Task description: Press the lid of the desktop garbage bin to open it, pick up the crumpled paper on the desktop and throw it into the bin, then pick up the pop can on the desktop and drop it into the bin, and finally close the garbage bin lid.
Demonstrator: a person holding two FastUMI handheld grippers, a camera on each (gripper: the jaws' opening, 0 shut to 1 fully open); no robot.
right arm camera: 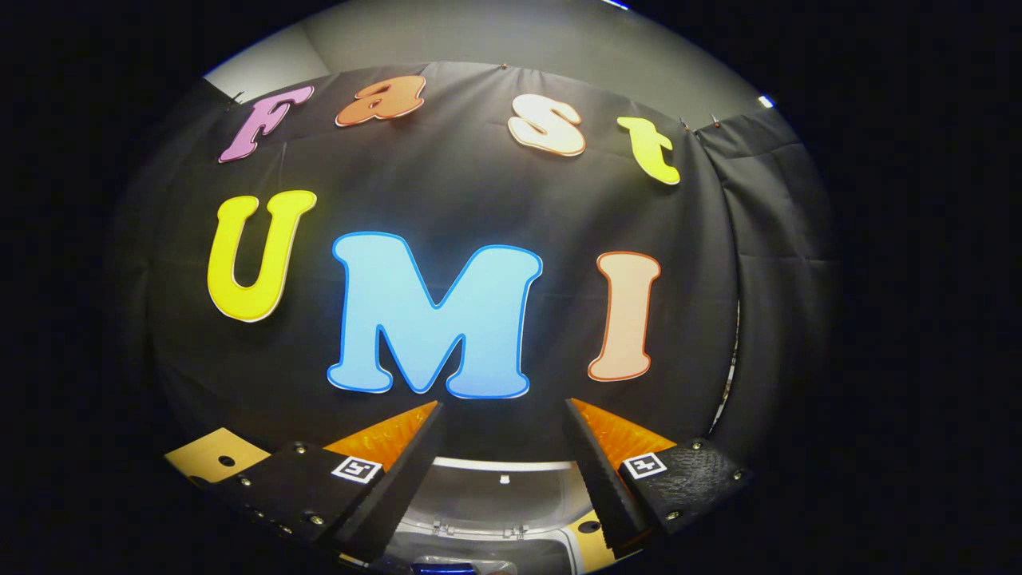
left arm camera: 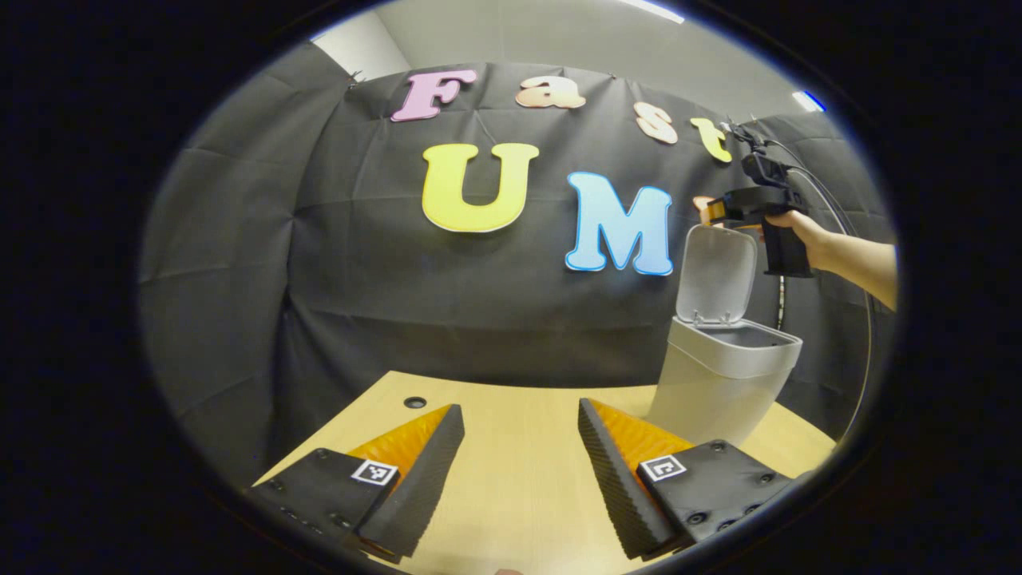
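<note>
Hovering above the open bin [left arm camera: 722, 375], at the right of the left gripper view, the right gripper [left arm camera: 718, 212] is held by a hand [left arm camera: 798, 231] just over the top edge of the raised lid [left arm camera: 716, 275]; from this side I cannot tell how its jaws stand. In the right gripper view the right gripper's own fingers are spread apart at the bottom of the frame, nothing between them, with the lid's inner face [right arm camera: 503, 491] low in the centre beneath them. A dark blue edge [right arm camera: 443, 569] at the very bottom may be the can inside the bin, too cut off to be sure. The left gripper [left arm camera: 519, 447] waits open and empty over the wooden table [left arm camera: 511, 487]. Judging by this, closing the lid is the step in hand: the next move calls for pressing the lid forward and down until it latches
</note>
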